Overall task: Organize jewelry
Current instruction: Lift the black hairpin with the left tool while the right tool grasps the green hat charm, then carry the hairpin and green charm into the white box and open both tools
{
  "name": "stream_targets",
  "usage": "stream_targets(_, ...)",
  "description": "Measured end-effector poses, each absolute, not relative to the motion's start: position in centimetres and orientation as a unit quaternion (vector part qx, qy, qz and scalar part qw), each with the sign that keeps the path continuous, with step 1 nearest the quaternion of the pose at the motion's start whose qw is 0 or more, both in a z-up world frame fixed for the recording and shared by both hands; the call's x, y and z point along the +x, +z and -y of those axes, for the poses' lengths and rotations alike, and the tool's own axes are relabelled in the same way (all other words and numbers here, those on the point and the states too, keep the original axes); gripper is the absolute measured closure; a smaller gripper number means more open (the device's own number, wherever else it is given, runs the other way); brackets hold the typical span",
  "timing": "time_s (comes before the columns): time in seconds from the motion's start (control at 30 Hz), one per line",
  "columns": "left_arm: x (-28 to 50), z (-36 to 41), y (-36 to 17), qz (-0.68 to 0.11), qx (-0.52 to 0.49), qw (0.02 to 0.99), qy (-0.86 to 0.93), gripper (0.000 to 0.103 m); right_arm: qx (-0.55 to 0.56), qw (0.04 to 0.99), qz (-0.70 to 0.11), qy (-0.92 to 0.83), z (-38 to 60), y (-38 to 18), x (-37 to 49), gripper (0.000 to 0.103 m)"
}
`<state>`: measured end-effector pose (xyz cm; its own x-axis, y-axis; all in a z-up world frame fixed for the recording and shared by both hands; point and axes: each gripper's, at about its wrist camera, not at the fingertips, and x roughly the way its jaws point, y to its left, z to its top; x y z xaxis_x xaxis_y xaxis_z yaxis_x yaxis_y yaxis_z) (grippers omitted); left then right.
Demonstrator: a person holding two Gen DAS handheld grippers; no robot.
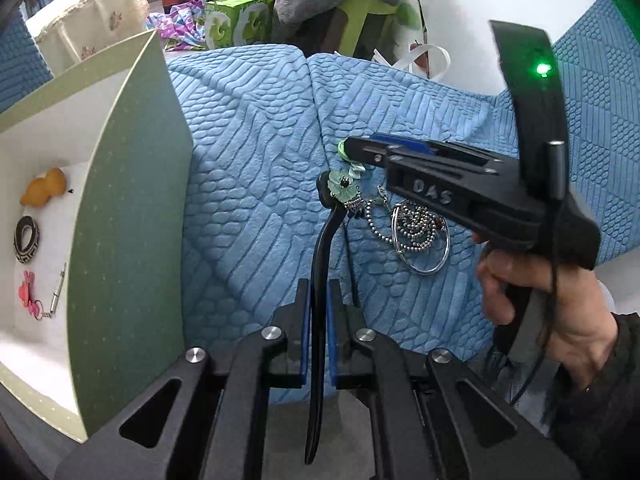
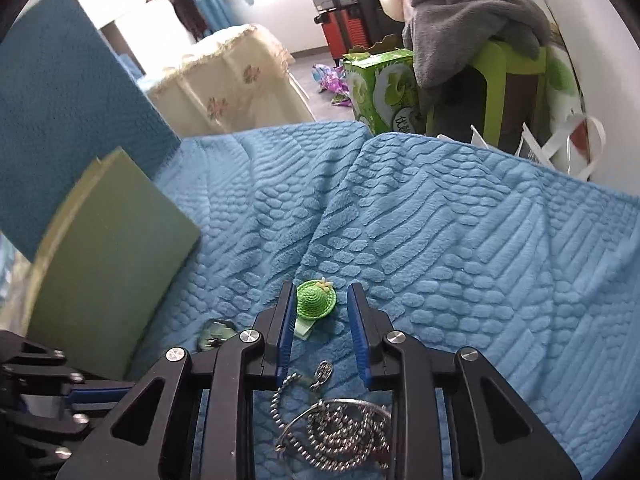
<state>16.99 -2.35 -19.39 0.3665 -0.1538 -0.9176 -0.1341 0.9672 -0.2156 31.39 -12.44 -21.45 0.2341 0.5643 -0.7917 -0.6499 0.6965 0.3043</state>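
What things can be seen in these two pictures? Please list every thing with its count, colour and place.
blanket: one, light blue, under all the jewelry
storage box: one, green outside and white inside, open, at the blanket's left
gourd charm: one, orange, in the box
ring band: one, dark patterned, in the box
pink charm: one, pink, in the box
hair stick: one, black with a green flower end, gripped in the left tool
crochet hat: one, bright green, on the blanket between the right tool's fingers
ball chain: one, silver, piled on the blanket
bangle: one, silver, around the chain
carton: one, green, background floor
left tool: black, shut
right tool: black, open
hand: one, holding the right tool
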Motion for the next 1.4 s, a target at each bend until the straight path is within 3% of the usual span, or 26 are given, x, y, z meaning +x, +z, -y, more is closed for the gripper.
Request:
stream_targets(0.17, 16.7, 1.9, -19.2, -0.559, -0.136, 0.818, -0.009, 0.096, -0.072, 0.789, -0.472, 0.386, 11.4, -21.8, 30.8, 0.08)
stream_targets(0.27, 16.3, 1.5, -19.1, -0.557, -0.14, 0.819, -0.01, 0.096, -0.075, 0.788, -0.472, 0.387, 11.2, -21.8, 30.7, 0.089)
stream_targets(0.6, 15.8, 1.3, -16.9, -0.539, -0.153, 0.828, -0.019, 0.096, -0.036, 0.815, -0.486, 0.313, 14.6, -18.6, 30.7, 0.089)
stream_targets(0.93, 15.4, 0.3, -10.1, -0.49, -0.153, 0.858, -0.023, 0.096, -0.005, 0.847, -0.455, 0.273, 17.3, -9.5, 28.1, 0.089)
stream_targets(1.27, 15.0, -4.3, -0.3, -0.408, -0.149, 0.901, 0.007, 0.098, -0.001, 0.873, -0.377, 0.309, 13.8, 2.6, 26.5, 0.089)
stream_targets(1.4, 14.1, -6.7, 1.3, -0.388, -0.148, 0.909, 0.022, 0.098, -0.001, 0.877, -0.352, 0.326, 11.3, 5.4, 25.7, 0.089)
